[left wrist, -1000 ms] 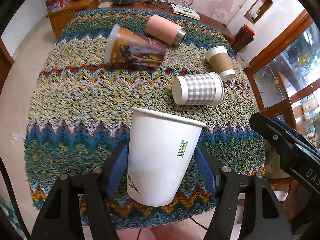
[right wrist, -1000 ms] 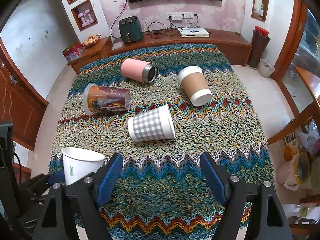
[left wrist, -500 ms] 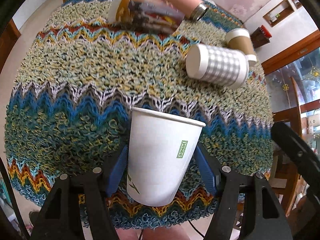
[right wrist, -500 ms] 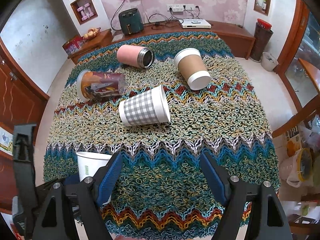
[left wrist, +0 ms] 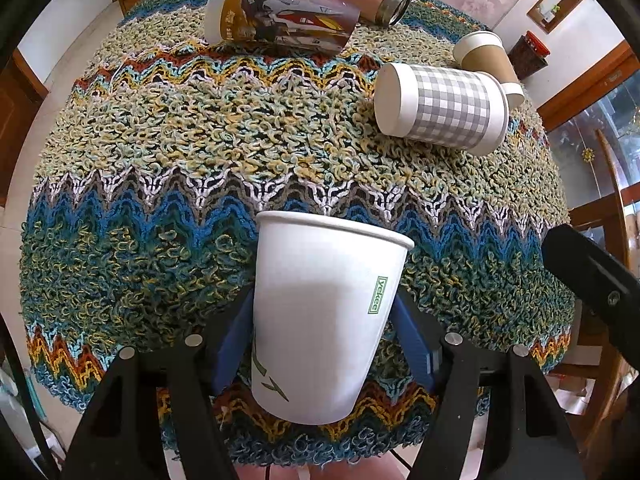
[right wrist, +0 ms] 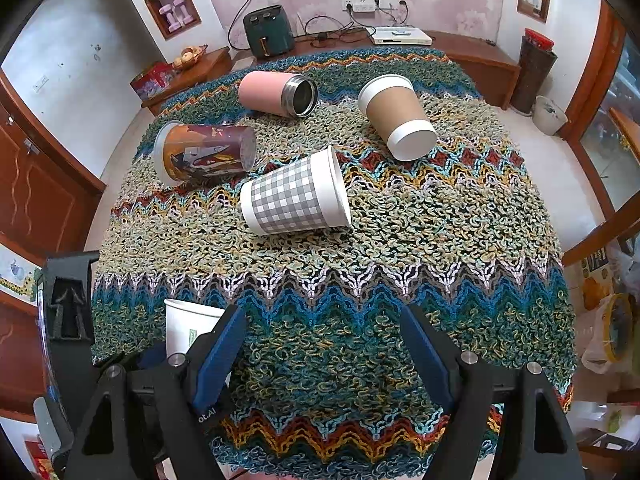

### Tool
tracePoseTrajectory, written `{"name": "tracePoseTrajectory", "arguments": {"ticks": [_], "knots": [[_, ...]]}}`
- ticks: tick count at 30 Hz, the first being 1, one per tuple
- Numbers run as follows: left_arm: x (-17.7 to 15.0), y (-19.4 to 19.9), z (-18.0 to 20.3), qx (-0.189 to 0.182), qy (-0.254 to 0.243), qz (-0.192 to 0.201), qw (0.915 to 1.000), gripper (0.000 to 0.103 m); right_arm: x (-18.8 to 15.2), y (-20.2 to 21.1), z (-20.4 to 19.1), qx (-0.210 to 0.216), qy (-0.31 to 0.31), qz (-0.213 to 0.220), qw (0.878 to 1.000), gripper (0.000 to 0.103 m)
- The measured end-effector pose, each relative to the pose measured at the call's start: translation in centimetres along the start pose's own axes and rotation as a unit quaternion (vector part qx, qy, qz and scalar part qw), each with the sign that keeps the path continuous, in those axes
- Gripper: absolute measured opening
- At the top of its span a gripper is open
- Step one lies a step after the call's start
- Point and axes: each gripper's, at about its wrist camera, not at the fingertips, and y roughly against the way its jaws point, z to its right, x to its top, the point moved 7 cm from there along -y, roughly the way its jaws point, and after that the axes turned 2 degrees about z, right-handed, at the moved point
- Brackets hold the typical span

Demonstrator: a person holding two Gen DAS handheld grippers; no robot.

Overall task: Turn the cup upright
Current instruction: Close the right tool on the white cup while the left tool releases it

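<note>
My left gripper (left wrist: 322,336) is shut on a white paper cup (left wrist: 320,312) with a green label, held upright, rim up, over the near edge of the table. The same cup (right wrist: 188,326) shows at the lower left of the right wrist view, partly hidden by my right gripper's left finger. My right gripper (right wrist: 324,352) is open and empty above the near part of the table. A grey checked cup (right wrist: 296,196) lies on its side mid-table; it also shows in the left wrist view (left wrist: 440,106).
A knitted zigzag cloth (right wrist: 400,240) covers the table. A printed brown cup (right wrist: 204,152), a pink steel tumbler (right wrist: 276,94) and a brown paper cup (right wrist: 396,116) lie on their sides farther back. A wooden sideboard (right wrist: 460,44) stands behind.
My left gripper has moved forward and lower over the table with the white cup still upright in it. My right gripper has shifted slightly forward, still open.
</note>
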Motion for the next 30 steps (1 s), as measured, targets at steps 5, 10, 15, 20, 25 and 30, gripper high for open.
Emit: {"name": "tracePoseTrajectory", "arguments": {"ticks": [5,10,15,20,25,30], "knots": [[0.1,0.3,-0.2,0.009,0.003,0.001,1.0,0.08,0.0,0.0,-0.1,0.009,-0.001,-0.004,1.0,0.08],[-0.5,1.4,-1.1,0.018,0.004,0.006,0.9998,0.081,0.0,0.0,-0.8,0.028,0.007,-0.009,1.0,0.08],[-2.4,3.8,-2.5,0.028,0.007,0.014,0.9995,0.081,-0.2,0.0,-2.1,0.056,0.022,-0.017,0.998,0.08],[-3.8,5.3,-3.1,0.027,0.016,0.015,0.9994,0.081,-0.5,0.3,-3.3,0.077,0.038,-0.022,0.996,0.08],[-5.4,6.9,-3.9,0.041,0.019,0.02,0.9988,0.081,-1.0,-0.1,-4.1,0.093,0.042,-0.038,0.994,0.08],[-5.8,8.0,-4.5,0.06,0.025,0.031,0.9974,0.081,-1.9,-1.3,-4.5,0.117,0.016,-0.073,0.99,0.08]]}}
